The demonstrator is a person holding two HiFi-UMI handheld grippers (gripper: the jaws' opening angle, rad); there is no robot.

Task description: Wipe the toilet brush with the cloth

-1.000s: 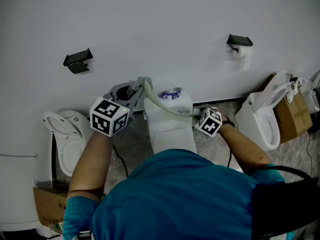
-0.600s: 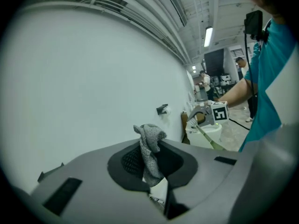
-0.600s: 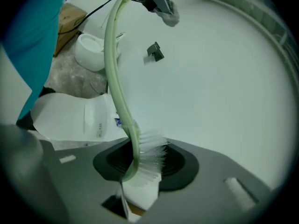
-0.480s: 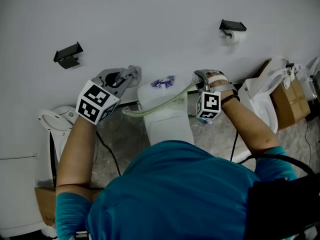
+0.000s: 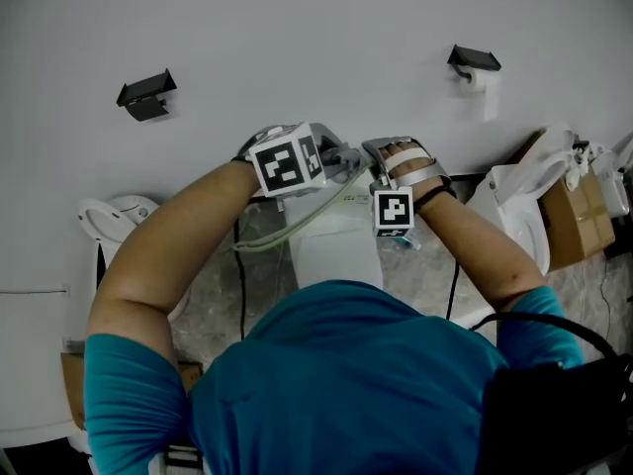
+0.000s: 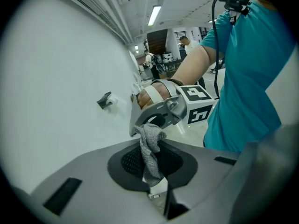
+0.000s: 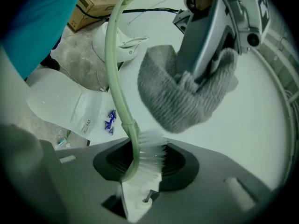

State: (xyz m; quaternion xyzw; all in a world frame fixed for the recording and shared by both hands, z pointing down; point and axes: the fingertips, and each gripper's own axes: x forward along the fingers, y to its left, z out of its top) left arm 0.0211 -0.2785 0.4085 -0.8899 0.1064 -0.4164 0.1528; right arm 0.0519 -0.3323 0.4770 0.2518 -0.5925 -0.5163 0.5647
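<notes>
Brush (image 7: pixel 122 106): pale green handle, thin and curved, arching up and away from a head of white bristles (image 7: pixel 150 158). The head's base was white plastic. In the head view the handle ran down-left from the grippers, across the tank of the middle toilet (image 5: pixel 336 250), its free end over the floor. The brush was held in the air close to the wall (image 5: pixel 297 47).

Cloth (image 7: pixel 187 99): grey knit, bunched into a loose pouch, hanging just above the bristles. Whether it touched them could not be told.

Right gripper (image 6: pixel 142 124): jaws part-way closed and clamped on the base of the brush head. The bristles stood up between them and the handle left to one side.

Left gripper (image 7: pixel 198 76): jaws pressed together on a fold of the cloth, the rest draped over and around the tips. In its own view the cloth hung down between the jaws, its upper edge against the front of the right gripper.

The 2 grippers met tip to tip above the tank, marker cubes side by side.
</notes>
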